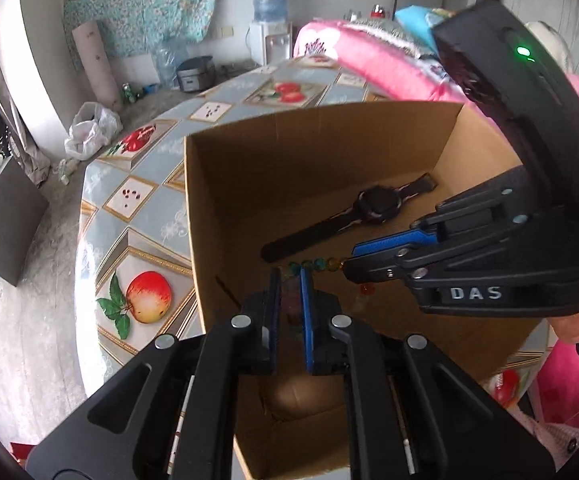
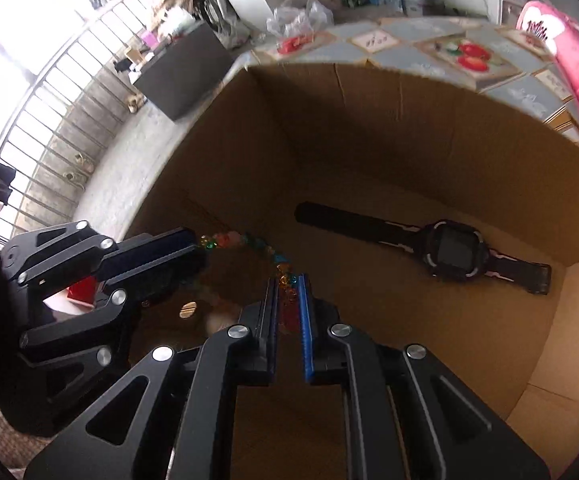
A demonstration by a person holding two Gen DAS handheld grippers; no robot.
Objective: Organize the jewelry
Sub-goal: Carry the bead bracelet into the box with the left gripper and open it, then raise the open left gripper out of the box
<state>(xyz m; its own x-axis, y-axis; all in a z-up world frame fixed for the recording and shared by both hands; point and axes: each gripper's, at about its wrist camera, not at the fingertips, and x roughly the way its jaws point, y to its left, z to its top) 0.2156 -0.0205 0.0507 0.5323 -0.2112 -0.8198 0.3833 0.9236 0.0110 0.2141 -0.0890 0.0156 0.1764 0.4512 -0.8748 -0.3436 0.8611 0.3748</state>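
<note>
While both grippers hang over the open cardboard box (image 1: 225, 184), a string of coloured beads (image 1: 315, 263) stretches between them, held above the box floor. L gripper (image 1: 290, 276) is nearly closed, pinching one end of the bead string; R gripper (image 2: 289, 280) is likewise pressed almost together on the other end. In the left wrist view the R gripper (image 1: 347, 266) comes in from the right w/ beads running out of its tips; in the right wrist view the L gripper (image 2: 203, 246) comes in from the left, same way.

Box walls stand tall on all sides, so the grippers work inside a walled pocket: near wall close below the L gripper, far wall and right wall well apart from the tips. Floor of the box is mostly bare brown cardboard. A black wristwatch (image 2: 453, 250) lies flat on it w/ strap laid out straight, beyond the beads and apart from them, closer to the far corner.

Box sits on a table w/ a fruit-print tablecloth (image 1: 145, 216), whose left edge is near the box's left wall. Pink bedding (image 1: 369, 52) lies beyond the table on the right. Farther back: water dispenser (image 1: 269, 20), rice cooker (image 1: 195, 74), white plastic bag (image 1: 91, 130) on a grey concrete floor. Barred window (image 2: 29, 80) shows bright at left in the right wrist view. A hand (image 1: 577, 324) grips the R gripper's handle.
</note>
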